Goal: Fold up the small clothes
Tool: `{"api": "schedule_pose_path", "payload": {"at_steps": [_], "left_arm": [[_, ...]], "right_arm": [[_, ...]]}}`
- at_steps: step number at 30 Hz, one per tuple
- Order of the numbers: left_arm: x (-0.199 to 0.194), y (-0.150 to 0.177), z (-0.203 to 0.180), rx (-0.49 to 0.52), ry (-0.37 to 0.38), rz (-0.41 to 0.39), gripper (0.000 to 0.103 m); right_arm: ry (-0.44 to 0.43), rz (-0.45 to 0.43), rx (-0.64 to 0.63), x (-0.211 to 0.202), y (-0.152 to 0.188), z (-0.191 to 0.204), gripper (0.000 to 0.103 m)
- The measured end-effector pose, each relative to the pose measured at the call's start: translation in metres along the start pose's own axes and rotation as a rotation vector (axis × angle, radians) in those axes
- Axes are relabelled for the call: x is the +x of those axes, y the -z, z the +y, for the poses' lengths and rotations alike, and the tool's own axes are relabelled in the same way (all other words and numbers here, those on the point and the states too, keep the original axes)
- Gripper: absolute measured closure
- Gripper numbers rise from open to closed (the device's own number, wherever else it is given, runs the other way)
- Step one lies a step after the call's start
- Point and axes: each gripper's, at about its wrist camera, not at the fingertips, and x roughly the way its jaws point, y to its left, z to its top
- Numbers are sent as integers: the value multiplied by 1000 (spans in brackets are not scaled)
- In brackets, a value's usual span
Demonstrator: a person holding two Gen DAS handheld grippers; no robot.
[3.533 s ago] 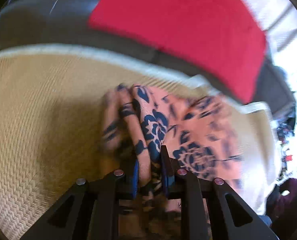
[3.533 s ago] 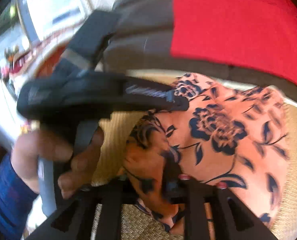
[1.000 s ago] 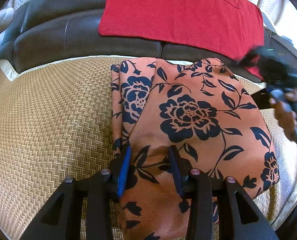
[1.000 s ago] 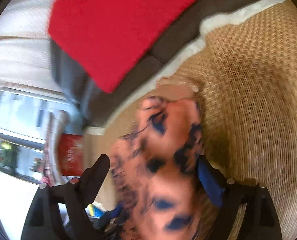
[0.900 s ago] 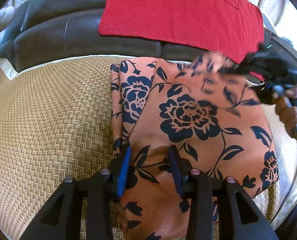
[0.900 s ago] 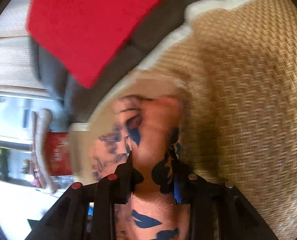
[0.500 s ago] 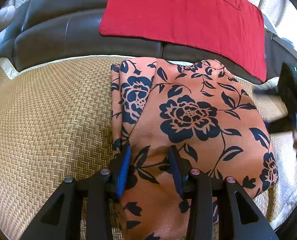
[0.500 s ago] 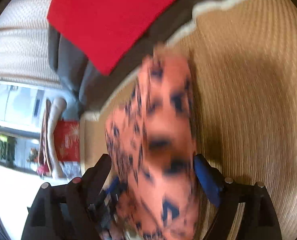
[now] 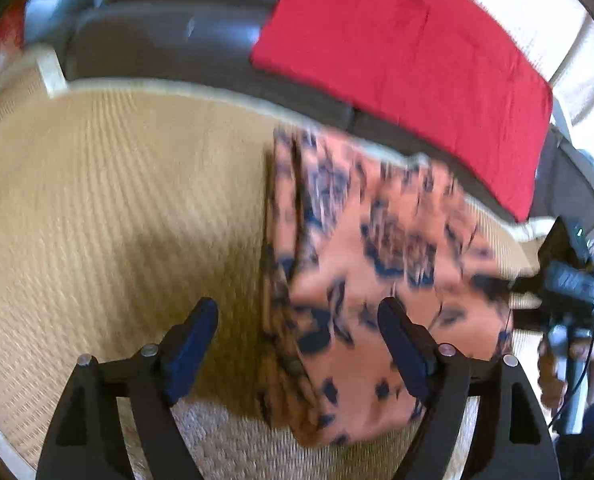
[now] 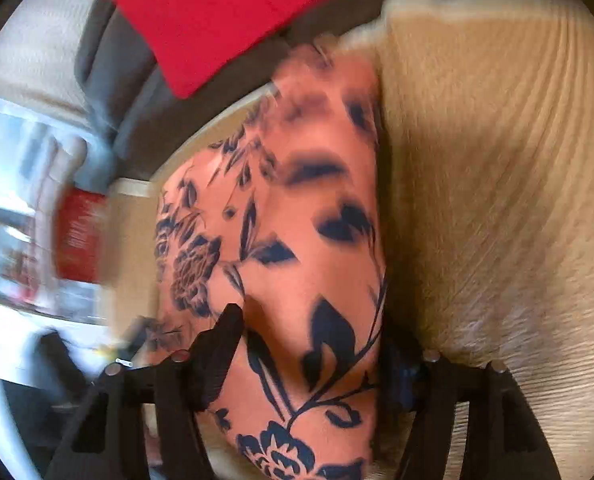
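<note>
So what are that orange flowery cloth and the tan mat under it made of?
The orange cloth looks like a thin, soft woven fabric with a matte finish: it drapes and folds into layers, and the dark flowers seem printed on. The tan mat looks like woven straw or rattan, judging by its fine zigzag weave and pale edging, though motion blur leaves the exact fibre open.

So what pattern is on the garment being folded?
Orange garment with dark navy flowers and leaves; sharpest in the right wrist view.
</note>
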Motion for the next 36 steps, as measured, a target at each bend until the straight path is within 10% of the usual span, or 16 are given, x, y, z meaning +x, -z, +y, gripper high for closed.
{"api": "schedule_pose_path", "payload": {"at_steps": [3,5,12,16,21,25,26,27,29,36], "left_arm": [[12,12,-16,124,-84,0,39],[19,11,-25,118,-47,39,58],[45,-12,-86,105,102,38,59],[64,-19,-127,182,76,59,39],[47,-46,-98,46,58,-10,19],[74,-49,-97,24,125,111,19],[85,-46,-104,44,147,149,29],[91,-43,-111,66,163,168,58],[90,-47,-123,80,174,148,75],[78,-70,-179,164,234,39,71]], "right_arm": [[-19,-26,-13,6,-5,10,30],[59,12,-105,25,-12,32,64],[111,-151,-233,-41,-40,81,70],[167,-120,-42,-55,-55,9,49],[-13,-201,54,-64,-47,-24,20],[-53,-166,40,-52,-55,-25,20],[-44,-126,29,-42,-58,-25,25],[-26,-94,3,-37,-59,-28,56],[26,-78,-48,-33,-59,-18,63],[91,-251,-129,-69,-68,26,65]]}}
